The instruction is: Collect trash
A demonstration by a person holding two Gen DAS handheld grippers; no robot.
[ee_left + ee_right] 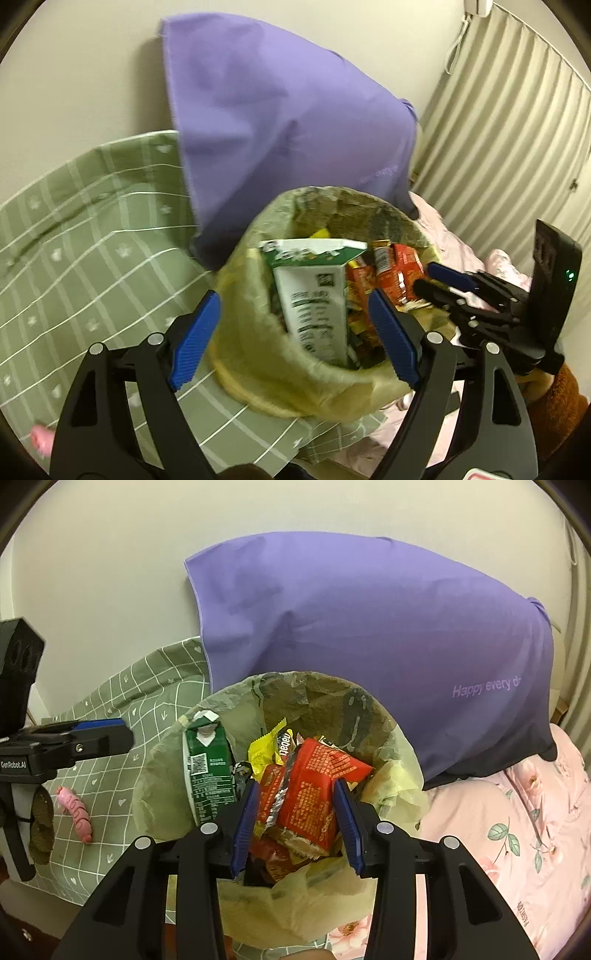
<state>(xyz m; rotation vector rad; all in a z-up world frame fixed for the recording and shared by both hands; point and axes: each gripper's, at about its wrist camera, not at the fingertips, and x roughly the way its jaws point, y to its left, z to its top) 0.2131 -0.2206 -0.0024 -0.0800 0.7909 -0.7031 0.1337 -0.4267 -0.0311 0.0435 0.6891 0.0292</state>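
Observation:
A round bin with a yellowish liner stands on the bed. It holds a green and white carton, red wrappers and a yellow wrapper. My left gripper is open over the bin, its blue pads either side of the carton without touching it. My right gripper hovers over the bin with a red snack wrapper between its pads; the pads look a little apart from it. The right gripper also shows in the left wrist view.
A purple pillow leans on the wall behind the bin. A green checked sheet lies to the left, with a pink sausage packet on it. A pink floral quilt lies to the right. Curtains hang at right.

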